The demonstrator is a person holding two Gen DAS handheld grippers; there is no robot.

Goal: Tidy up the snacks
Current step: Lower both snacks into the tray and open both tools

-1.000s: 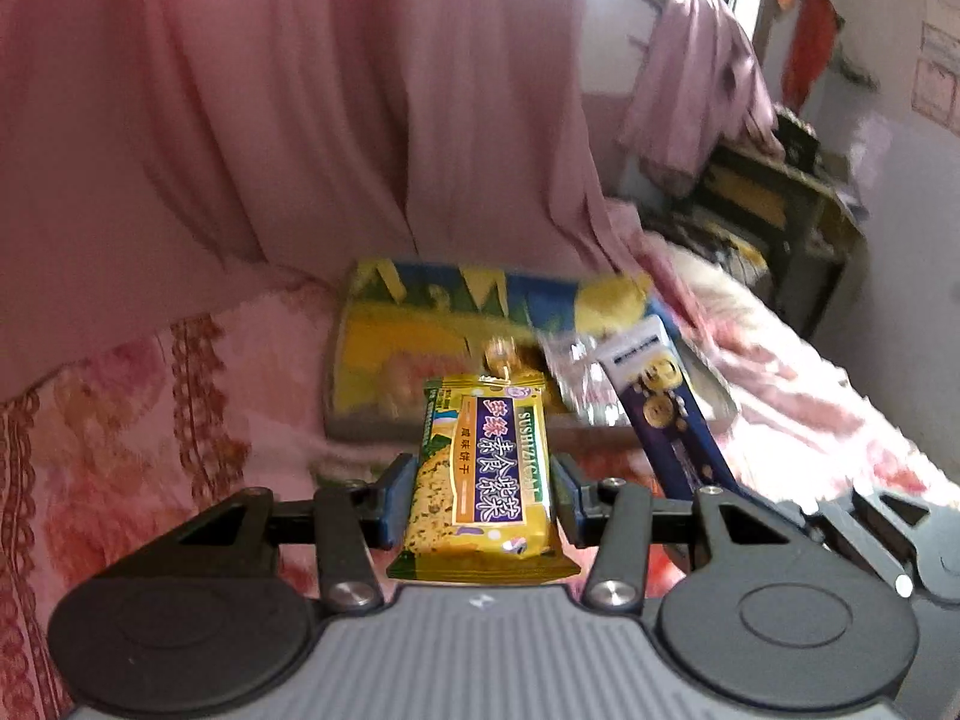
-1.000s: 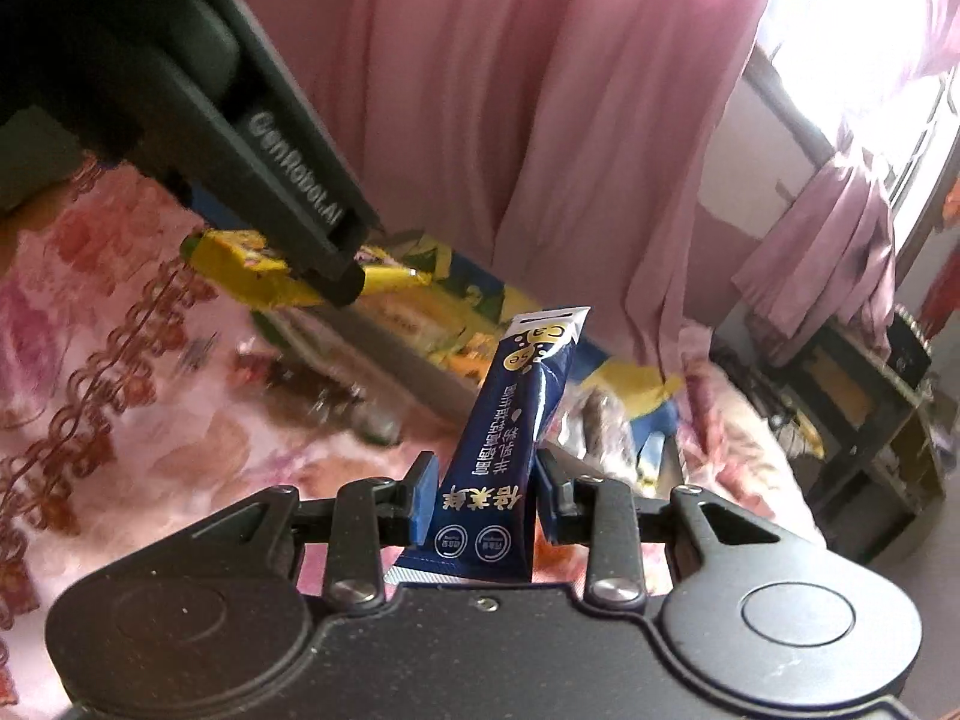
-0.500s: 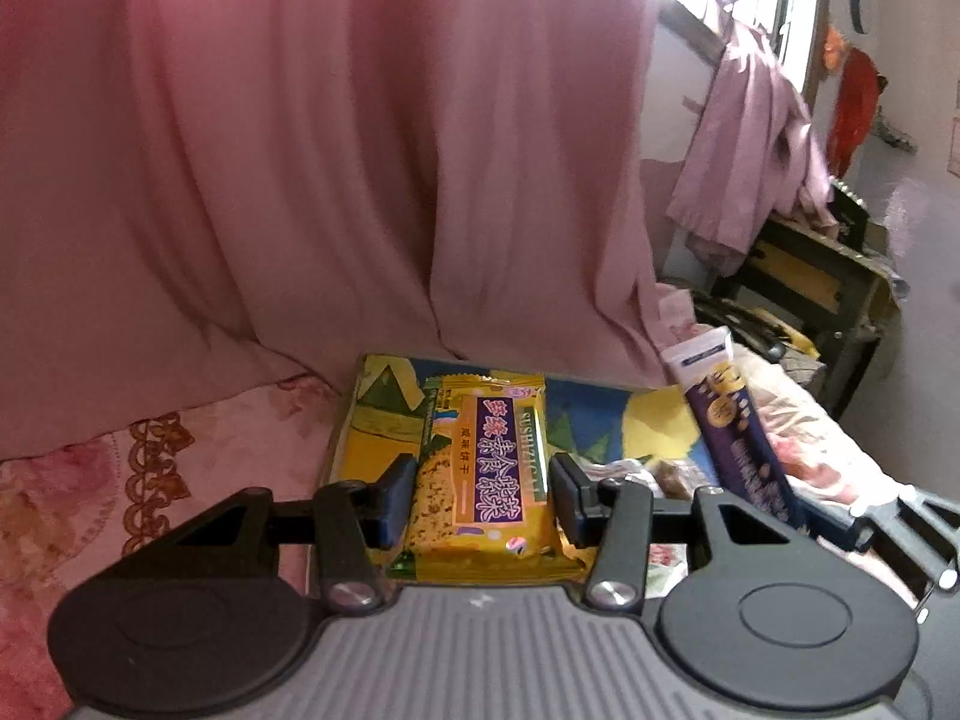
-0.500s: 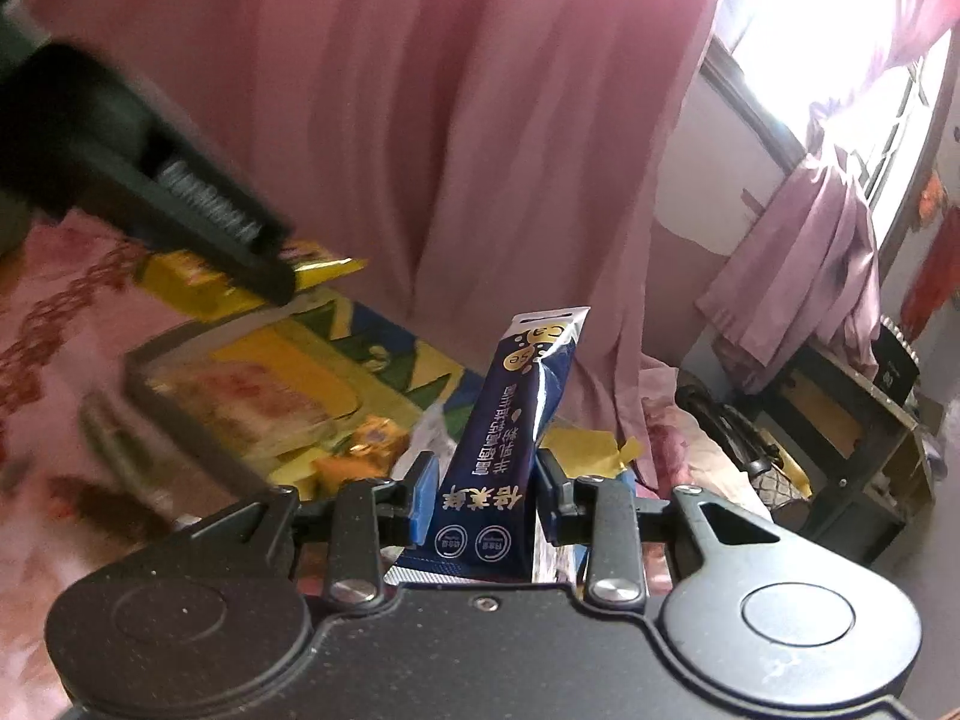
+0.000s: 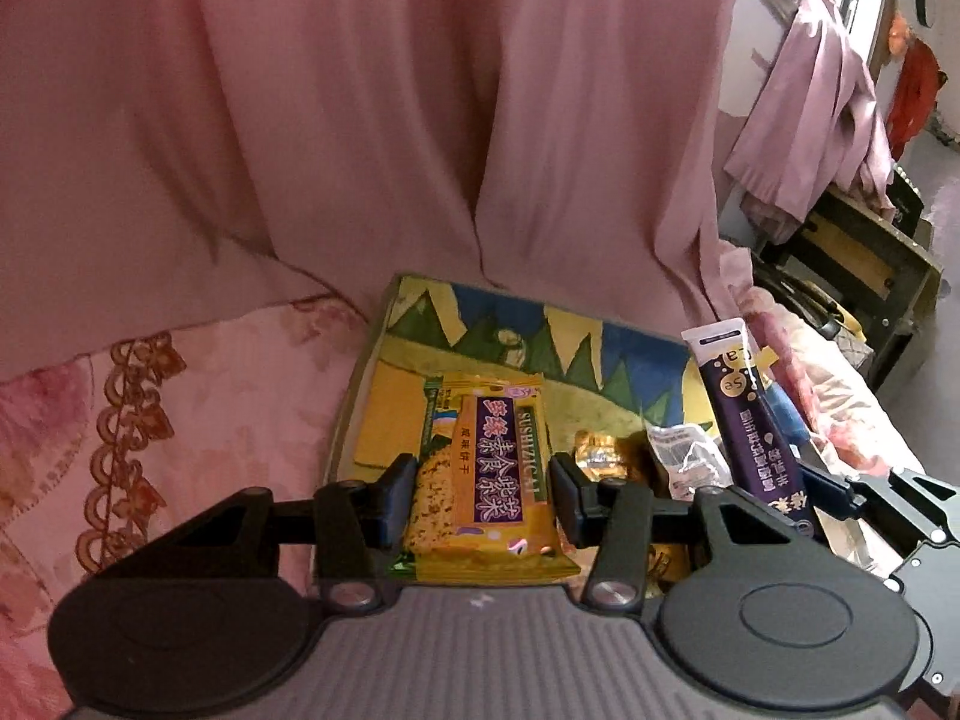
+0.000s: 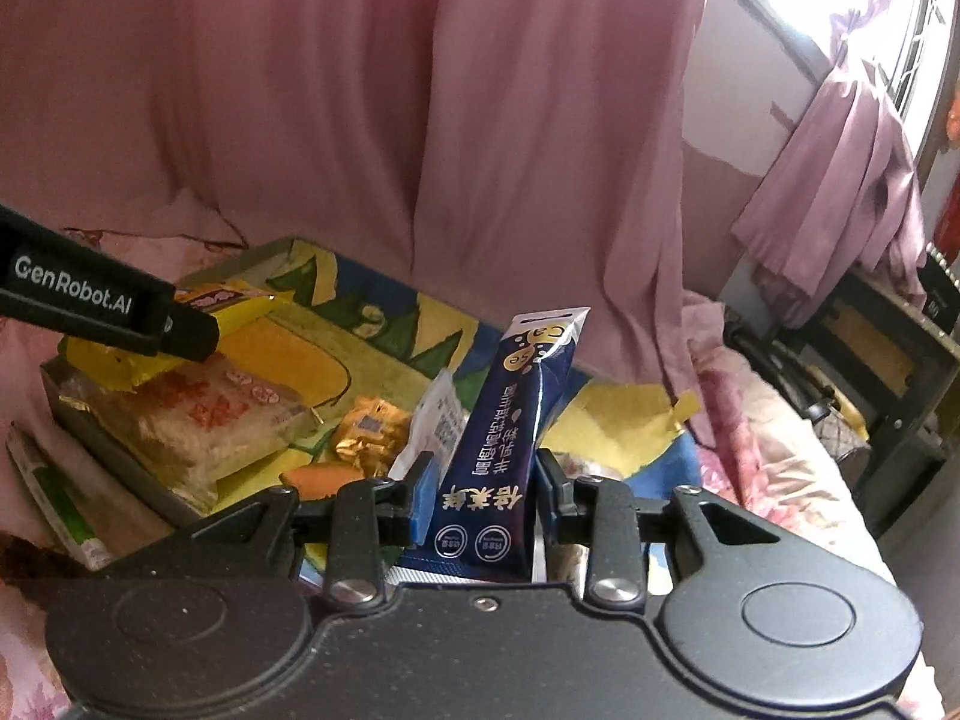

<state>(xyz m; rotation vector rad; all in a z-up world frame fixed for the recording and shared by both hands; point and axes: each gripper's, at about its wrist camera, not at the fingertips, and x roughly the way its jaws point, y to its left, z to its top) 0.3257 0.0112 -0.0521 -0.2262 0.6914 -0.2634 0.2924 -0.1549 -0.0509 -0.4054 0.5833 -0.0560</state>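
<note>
Yellow cracker pack (image 5: 480, 468) sat squeezed in the left gripper (image 5: 483, 495), and the right gripper (image 6: 480, 498) squeezed the blue stick pack (image 6: 504, 450). Both hung over the painted tray (image 6: 390, 324). Dropped carelessly, they might have landed on snacks already inside or slid onto the pink bedcover (image 5: 198, 384).

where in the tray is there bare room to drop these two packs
Free: the tray's far half by the pink curtain, and its far right corner. Crowded: the near left, filled by the clear cracker pack, and the near middle, where a gold wrapped snack and white sachet lie.
</note>
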